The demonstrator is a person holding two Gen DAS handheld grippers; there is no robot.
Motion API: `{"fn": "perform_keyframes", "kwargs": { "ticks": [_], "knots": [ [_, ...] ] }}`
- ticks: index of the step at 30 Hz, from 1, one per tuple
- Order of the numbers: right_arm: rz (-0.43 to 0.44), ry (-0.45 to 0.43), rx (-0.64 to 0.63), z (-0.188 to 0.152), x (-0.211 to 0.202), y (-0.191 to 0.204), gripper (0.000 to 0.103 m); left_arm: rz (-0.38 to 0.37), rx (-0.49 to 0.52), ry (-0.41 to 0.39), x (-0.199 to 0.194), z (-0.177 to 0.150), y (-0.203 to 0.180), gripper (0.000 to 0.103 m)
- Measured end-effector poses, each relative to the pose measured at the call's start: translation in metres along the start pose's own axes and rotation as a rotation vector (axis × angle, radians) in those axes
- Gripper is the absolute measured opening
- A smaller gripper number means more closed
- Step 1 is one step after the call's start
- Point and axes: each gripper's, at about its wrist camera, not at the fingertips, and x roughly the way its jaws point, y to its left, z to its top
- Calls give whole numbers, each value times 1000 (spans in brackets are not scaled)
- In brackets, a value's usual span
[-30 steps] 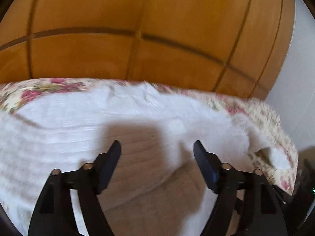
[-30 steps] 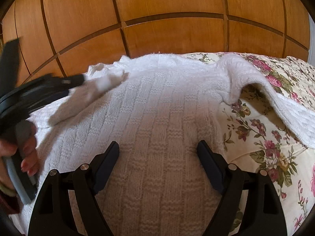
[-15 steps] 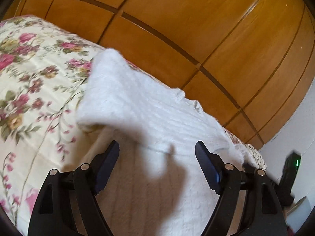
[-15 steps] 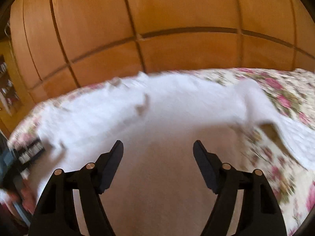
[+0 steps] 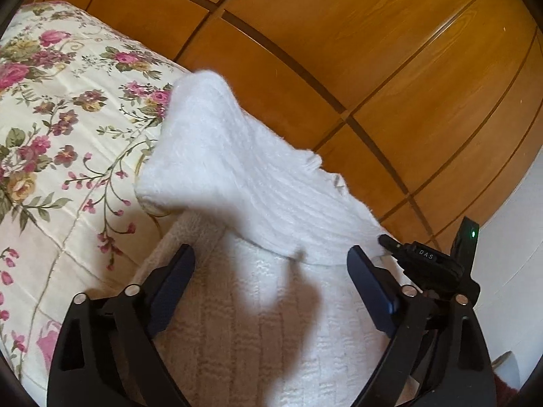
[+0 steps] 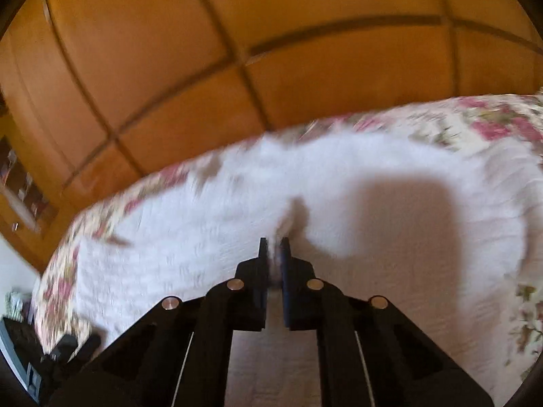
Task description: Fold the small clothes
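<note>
Nearest in the left wrist view, the left gripper (image 5: 271, 271) fills the bottom of the frame with its two dark fingers spread wide, nothing between them, hovering over the white knitted sweater (image 5: 258, 322), whose basket-weave body runs up the lower middle of the picture. Just past the fingertips a thick flap of the same sweater lies doubled back across the body, rising from the middle of the frame toward the upper left, where its rounded end sits over the floral bedspread (image 5: 51, 142). At the right edge, just beside the left gripper's right finger, the right gripper (image 5: 387, 239) pokes in as a dark tip touching the sweater's edge, a small green light glowing on its housing. The bedspread, cream with pink roses, takes the whole left side, and beyond it the orange wooden panelling (image 5: 373, 51) fills the top and right, with a strip of white wall (image 5: 516, 271) at the far right. In the right wrist view, which is blurred by motion, the right gripper (image 6: 274, 247) sits low in the centre with its fingers drawn nearly together, pinching a small bunch of the white sweater (image 6: 390, 230) that peaks up at the tips. The sweater spreads across the middle of that frame, a broad shadow falling on it right of centre. The flowered bedspread (image 6: 492, 118) shows along its far edge and at the lower right, and the wooden panelling (image 6: 271, 34) covers the upper half.
</note>
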Motion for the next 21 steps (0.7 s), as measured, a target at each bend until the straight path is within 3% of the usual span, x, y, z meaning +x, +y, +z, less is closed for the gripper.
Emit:
{"fn": "perform_keyframes", "kwargs": {
  "ticks": [3,6,8,13,16,18,21],
  "knots": [
    [-26,-18,25,-4,1,-10,6,-12,-11,34,5,10,-5,95],
    [-6,-10,31,-14,7,-12,6,-54,-66,24,10,22,-2,95],
    [-3,-13,32,-11,7,-11,6,-43,-95,16,17,31,3,95],
    [-33,-100,-4,-9,-14,-4,6,47,-161,-190,8,51,18,95],
    [-74,-121,-25,-12,-19,-1,5,101,-112,-205,8,44,15,93],
    [-87,-78,-21,-14,-12,-4,6,149,-98,-220,4,40,11,86],
    [-90,19,15,-16,6,-13,6,314,-185,-272,-9,36,23,86]
  ]
}}
